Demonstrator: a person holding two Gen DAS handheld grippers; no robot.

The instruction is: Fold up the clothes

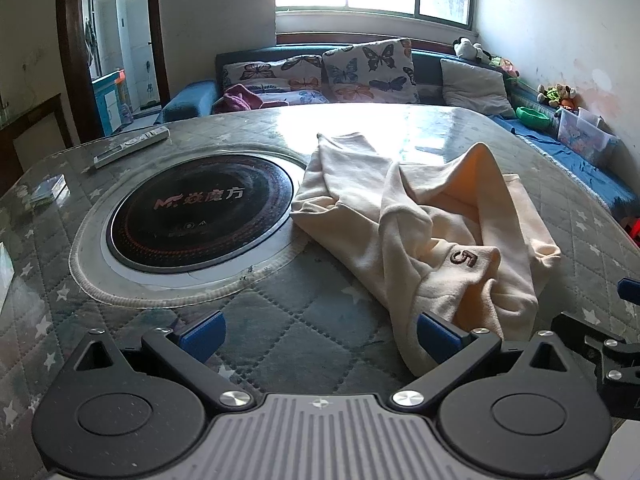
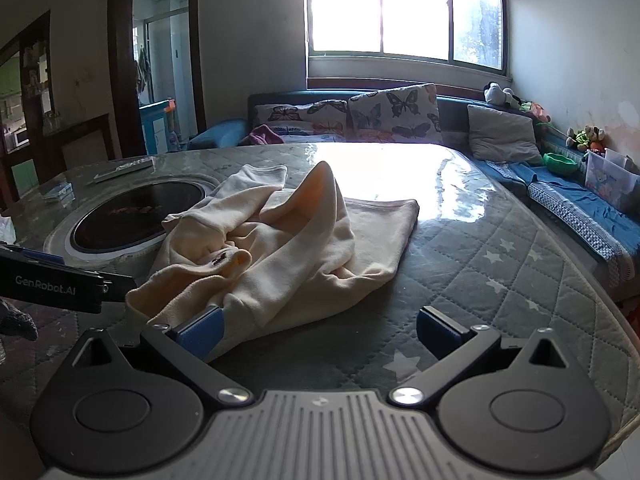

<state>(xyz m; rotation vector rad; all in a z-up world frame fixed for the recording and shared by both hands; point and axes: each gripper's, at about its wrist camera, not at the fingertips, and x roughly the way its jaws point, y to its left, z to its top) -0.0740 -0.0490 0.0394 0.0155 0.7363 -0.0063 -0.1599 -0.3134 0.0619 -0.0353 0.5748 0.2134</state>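
A cream garment (image 1: 432,232) with a brown "5" patch lies crumpled on the quilted grey table (image 1: 312,320); one fold stands up in a peak. My left gripper (image 1: 320,336) is open near the table's front edge, its right pad beside the garment's near hem and nothing between the fingers. In the right wrist view the same garment (image 2: 280,248) lies ahead and to the left. My right gripper (image 2: 320,330) is open, its left pad at the garment's near edge and bare table between its fingers. The other gripper's black body (image 2: 52,284) shows at the left.
A round black induction cooktop (image 1: 196,216) is set into the table left of the garment. A remote control (image 1: 132,146) and a small packet (image 1: 46,190) lie at the far left. A sofa with butterfly pillows (image 1: 368,72) runs behind the table; bins and toys (image 1: 580,128) sit right.
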